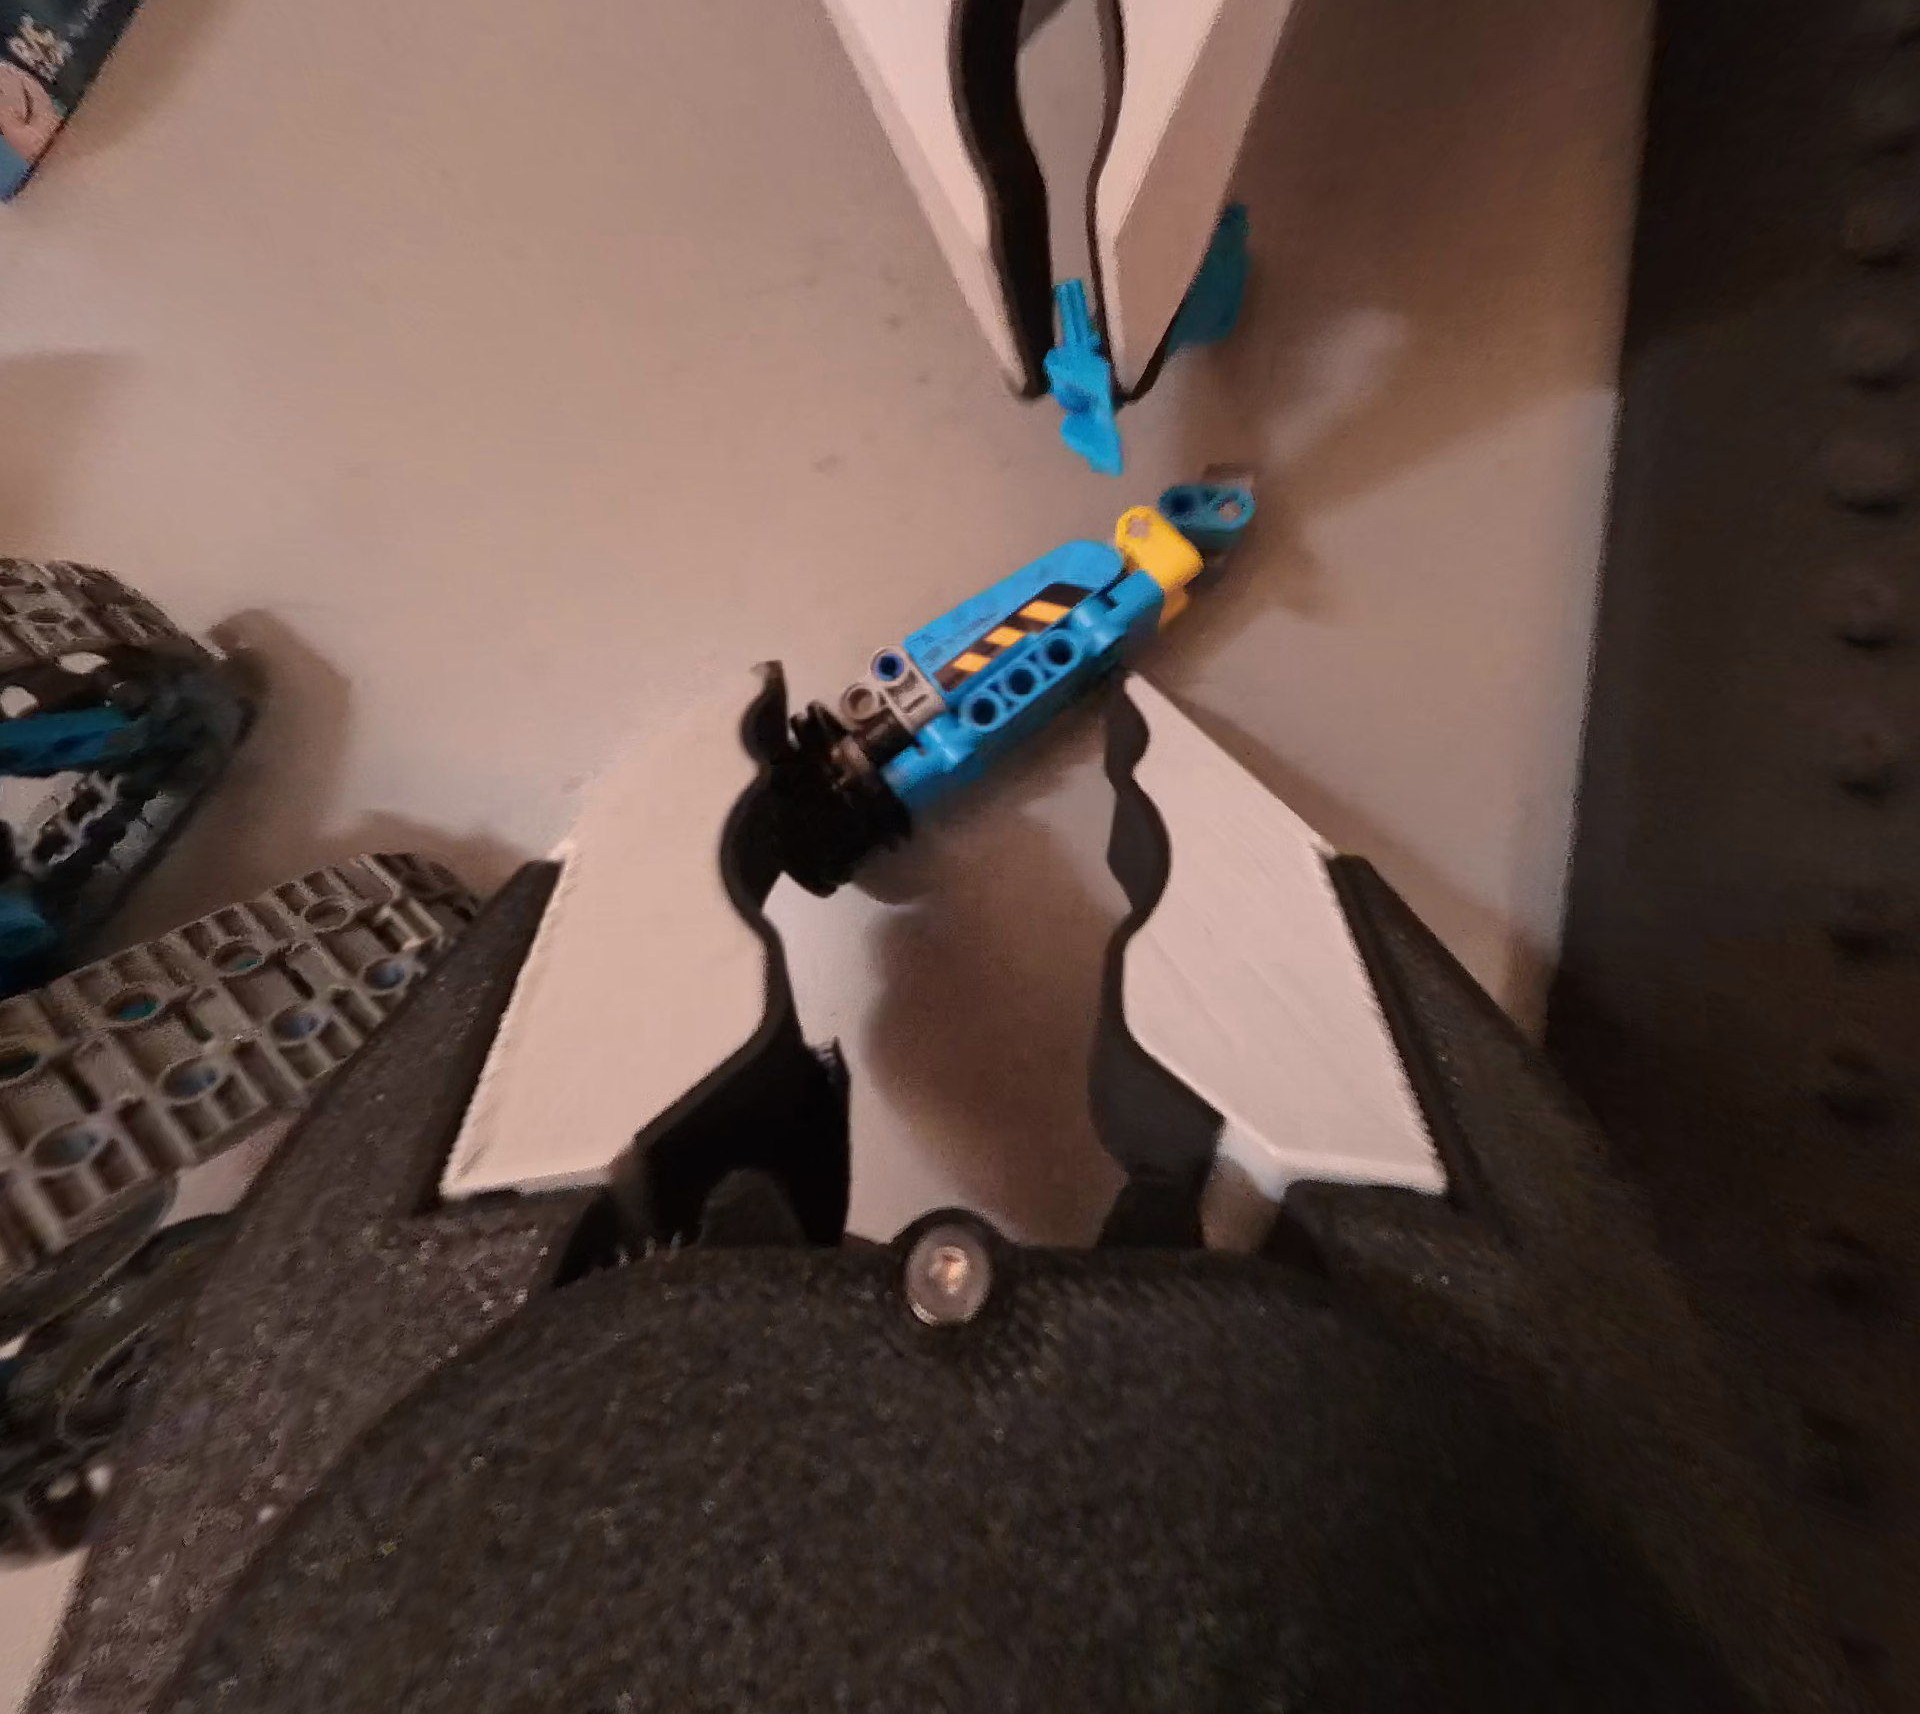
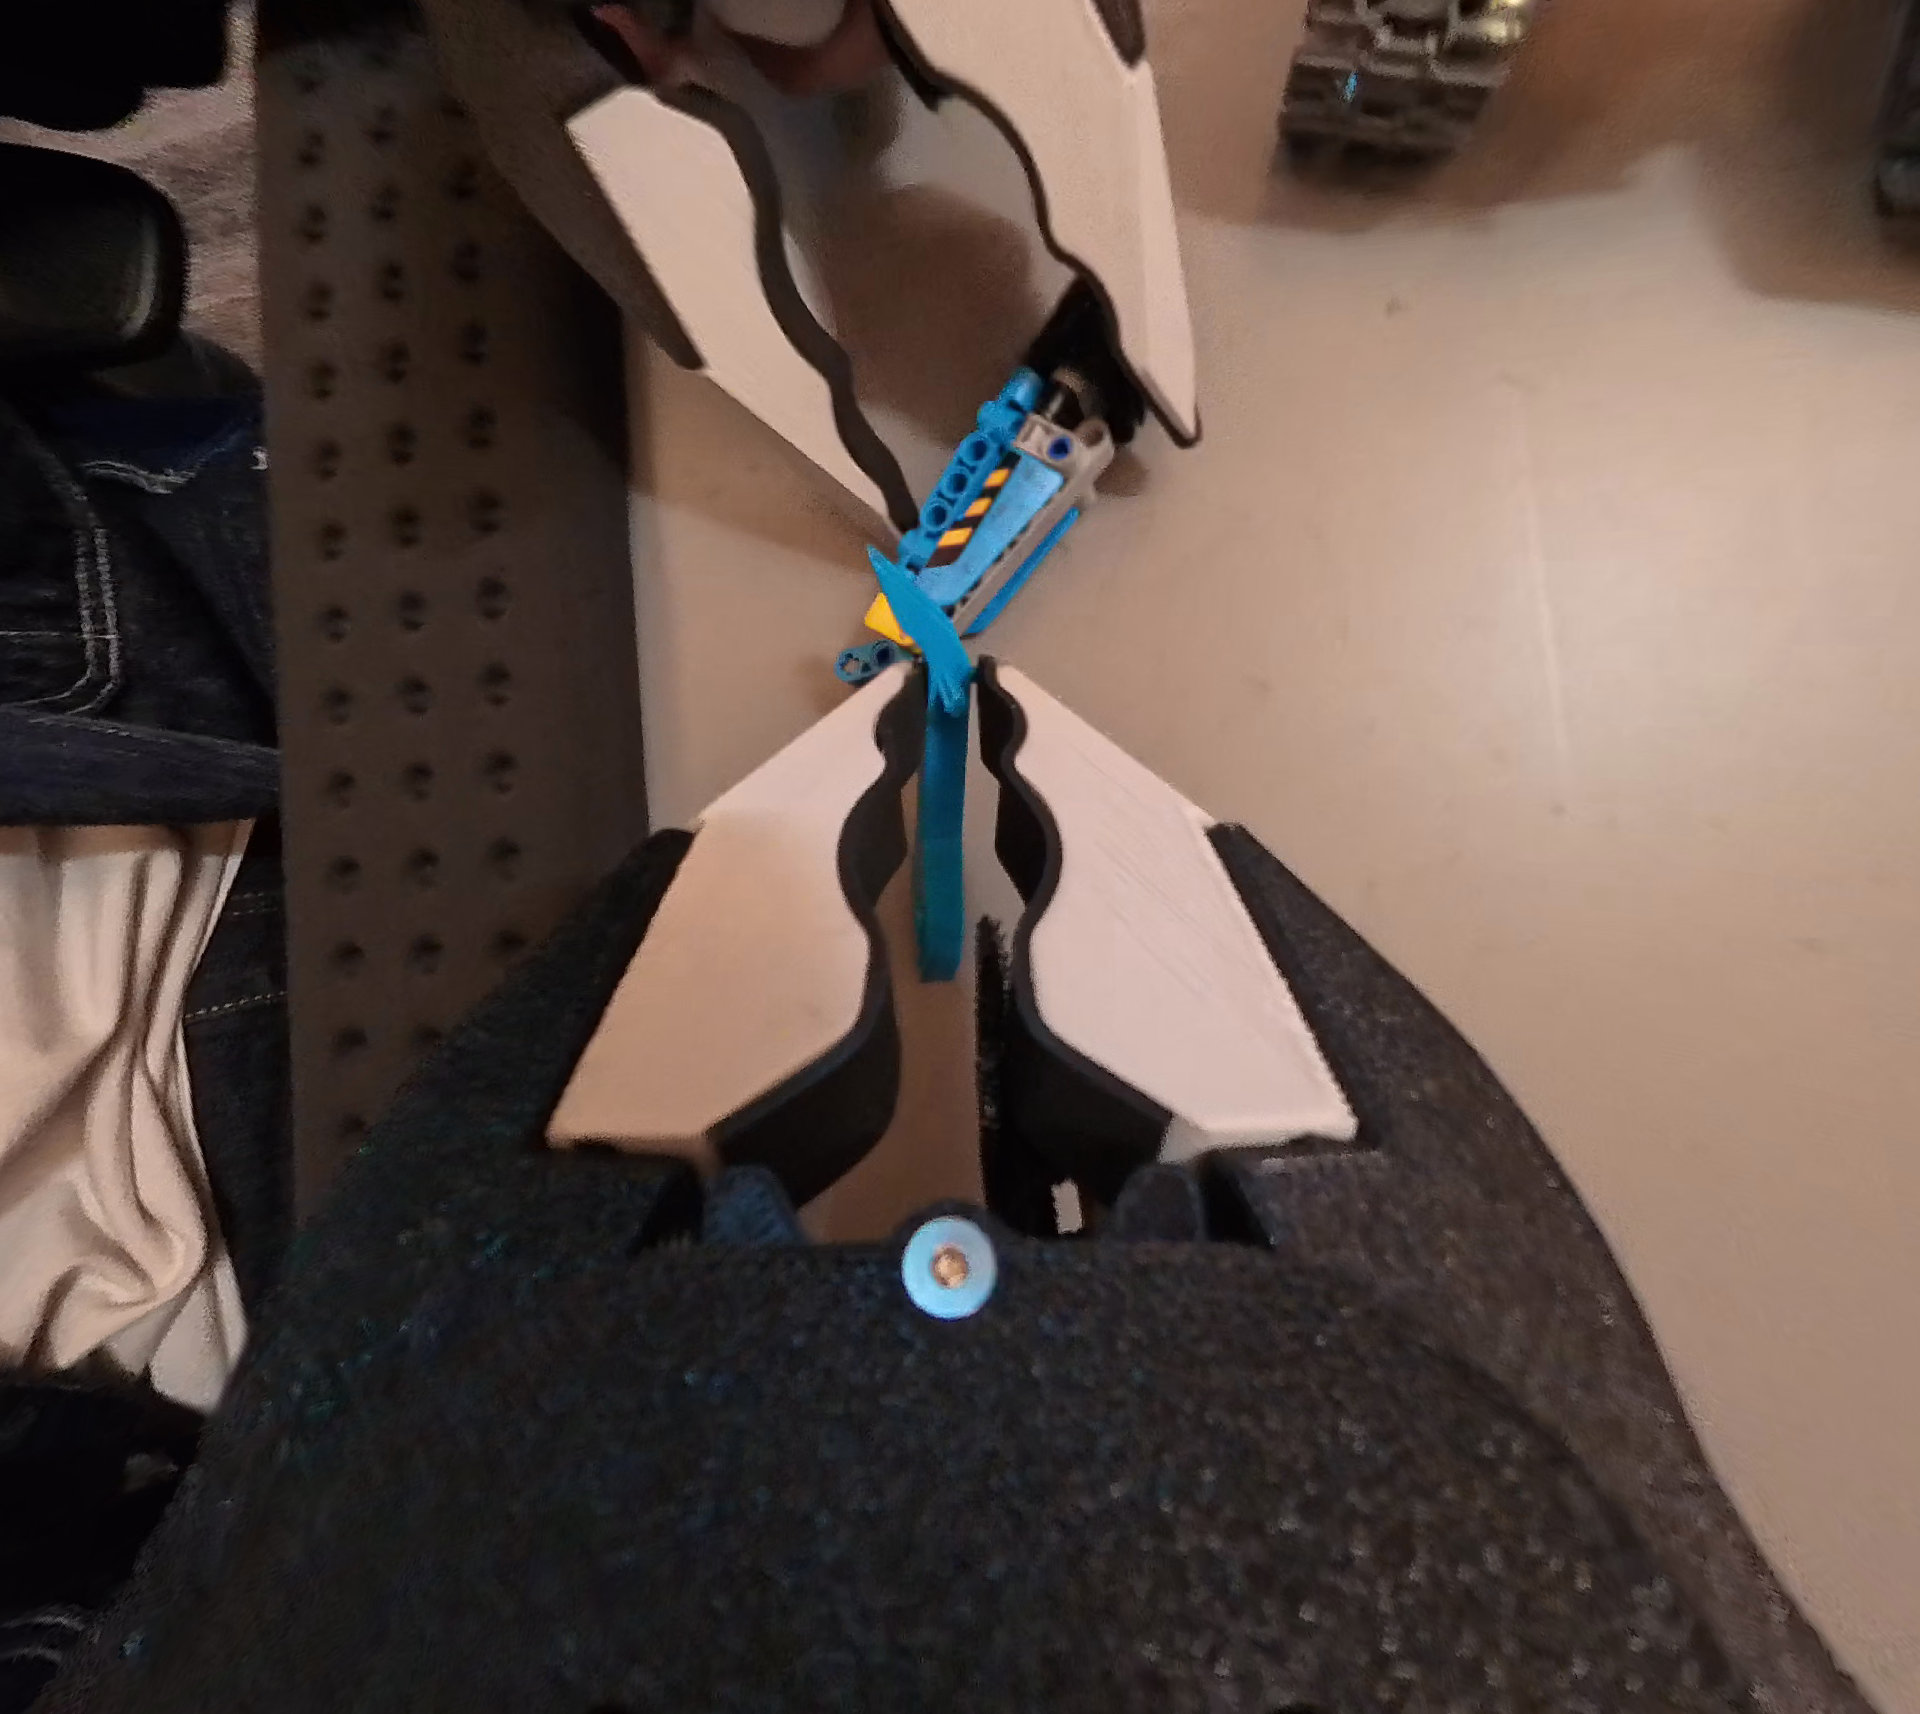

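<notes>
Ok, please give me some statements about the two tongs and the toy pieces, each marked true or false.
1. The right tongs are shut on a thin blue piece. True.
2. The left tongs are closed flat with nothing between them. False: they are open around the blue assembly.
3. The blue assembly carries a yellow and black striped patch. True.
4. The grey tracked piece is held by the right tongs. False: it lies on the table, apart.
</notes>
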Available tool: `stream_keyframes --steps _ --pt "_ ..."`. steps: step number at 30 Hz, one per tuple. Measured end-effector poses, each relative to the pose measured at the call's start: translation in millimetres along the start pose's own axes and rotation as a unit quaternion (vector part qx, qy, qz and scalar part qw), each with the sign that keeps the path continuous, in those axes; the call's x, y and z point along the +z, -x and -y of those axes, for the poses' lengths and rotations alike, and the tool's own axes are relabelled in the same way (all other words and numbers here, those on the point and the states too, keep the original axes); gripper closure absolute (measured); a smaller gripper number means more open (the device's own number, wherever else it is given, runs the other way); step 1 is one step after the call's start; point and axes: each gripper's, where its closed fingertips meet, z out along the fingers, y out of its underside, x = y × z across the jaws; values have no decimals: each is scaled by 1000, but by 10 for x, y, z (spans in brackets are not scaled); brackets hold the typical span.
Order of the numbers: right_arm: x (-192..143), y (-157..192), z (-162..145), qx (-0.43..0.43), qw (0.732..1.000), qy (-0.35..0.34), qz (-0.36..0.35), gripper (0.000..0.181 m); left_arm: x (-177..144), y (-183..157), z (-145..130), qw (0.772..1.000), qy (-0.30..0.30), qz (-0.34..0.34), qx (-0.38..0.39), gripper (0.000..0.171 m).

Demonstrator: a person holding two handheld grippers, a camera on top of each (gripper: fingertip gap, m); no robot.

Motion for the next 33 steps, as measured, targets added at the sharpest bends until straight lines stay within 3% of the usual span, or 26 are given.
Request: stream_keyframes --steps 6,15,22,33 --pt "19 -47 -71 79 995 37 -55 173 64 35 25 998 -4 40 -42 137" --pt "-206 -327 -49 -35 989 99 -109 174 72 -15 25 999 -14 -18 -49 139" --pt "-92 -285 -225 -51 980 173 -85 174 72 -16 20 998 -13 -17 -51 139" --pt "-103 -229 -174 -51 979 177 -91 174 63 -23 11 998 -13 -20 -56 139"
